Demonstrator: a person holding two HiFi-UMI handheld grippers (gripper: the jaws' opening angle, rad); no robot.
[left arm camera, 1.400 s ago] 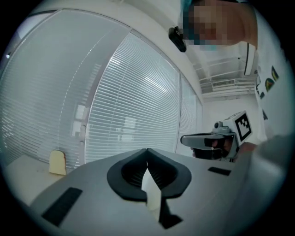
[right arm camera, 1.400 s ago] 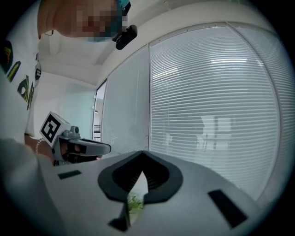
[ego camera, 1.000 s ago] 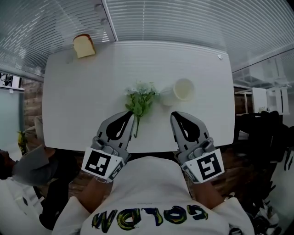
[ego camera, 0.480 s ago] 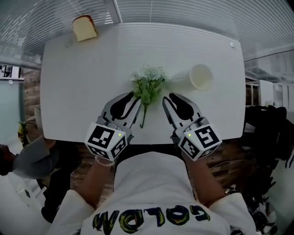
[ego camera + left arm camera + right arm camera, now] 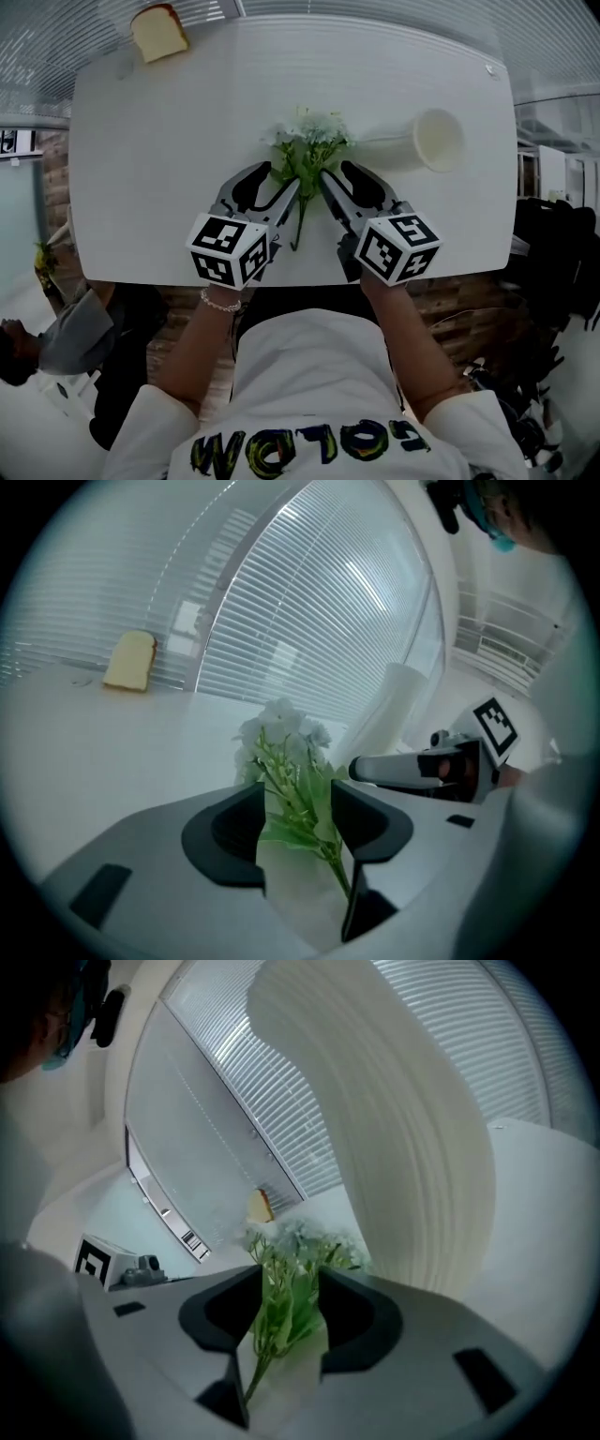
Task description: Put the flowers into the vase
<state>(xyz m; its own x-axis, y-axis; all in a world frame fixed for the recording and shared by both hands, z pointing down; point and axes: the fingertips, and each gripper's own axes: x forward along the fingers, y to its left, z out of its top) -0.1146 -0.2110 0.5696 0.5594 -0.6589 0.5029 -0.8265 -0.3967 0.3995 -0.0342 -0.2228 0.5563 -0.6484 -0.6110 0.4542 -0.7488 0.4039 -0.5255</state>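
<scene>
Lowered, just-opened left tongs [image 5: 271, 180] and right tongs [image 5: 337, 174] flank white-bloomed flowers [image 5: 307, 150]

Head view looks steeply down on the table [image 5: 159, 141]; both gripper views sit low, close, facing the flowers [image 5: 281, 752] they share.

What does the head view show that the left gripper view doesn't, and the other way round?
Head view only: the person's white shirt, a bracelet, the vase with its open mouth. Left gripper view only: the flowers close up, framed by the left hand-held gripper, whose jaws have just been opening and grip nothing. Both: flowers, vase, slice of bread, table.
</scene>
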